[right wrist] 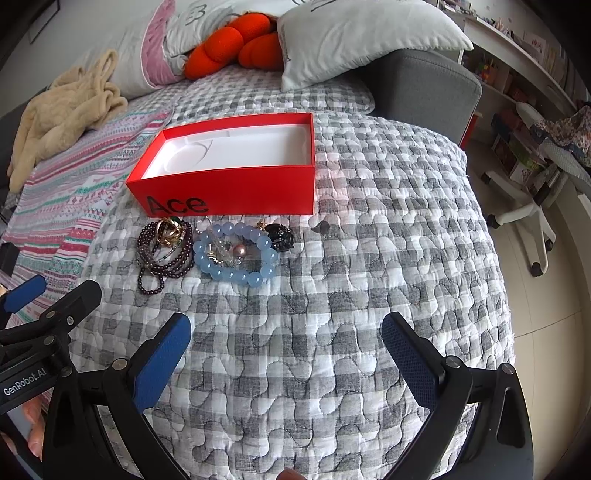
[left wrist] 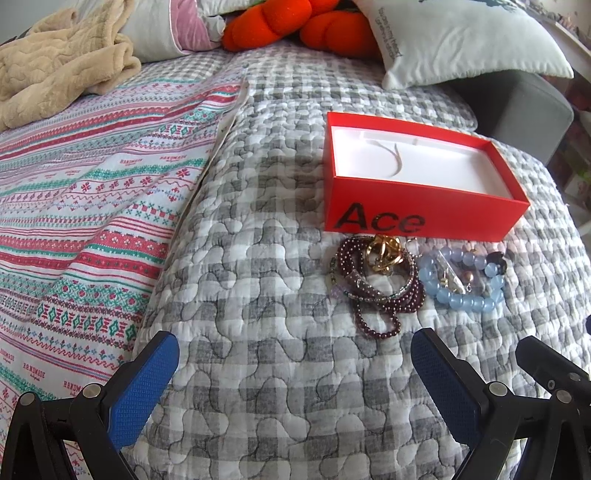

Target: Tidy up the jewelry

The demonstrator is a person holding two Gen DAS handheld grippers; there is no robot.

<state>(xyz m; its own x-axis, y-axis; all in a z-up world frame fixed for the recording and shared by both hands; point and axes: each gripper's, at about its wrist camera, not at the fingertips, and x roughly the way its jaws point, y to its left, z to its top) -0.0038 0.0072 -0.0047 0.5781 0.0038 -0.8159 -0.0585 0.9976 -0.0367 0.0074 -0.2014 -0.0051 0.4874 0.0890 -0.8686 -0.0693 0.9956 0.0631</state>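
An open red "Ace" box with a white lining sits on the grey checked quilt; it also shows in the right wrist view. In front of it lie a dark garnet bead strand, a gold piece, a pale blue bead bracelet and a black ornament. My left gripper is open and empty, just short of the garnet strand. My right gripper is open and empty, short of the blue bracelet.
A striped patterned sheet covers the bed's left side, with a beige blanket on it. Pillows and an orange cushion lie at the back. The bed edge drops at right to the floor, with a chair base.
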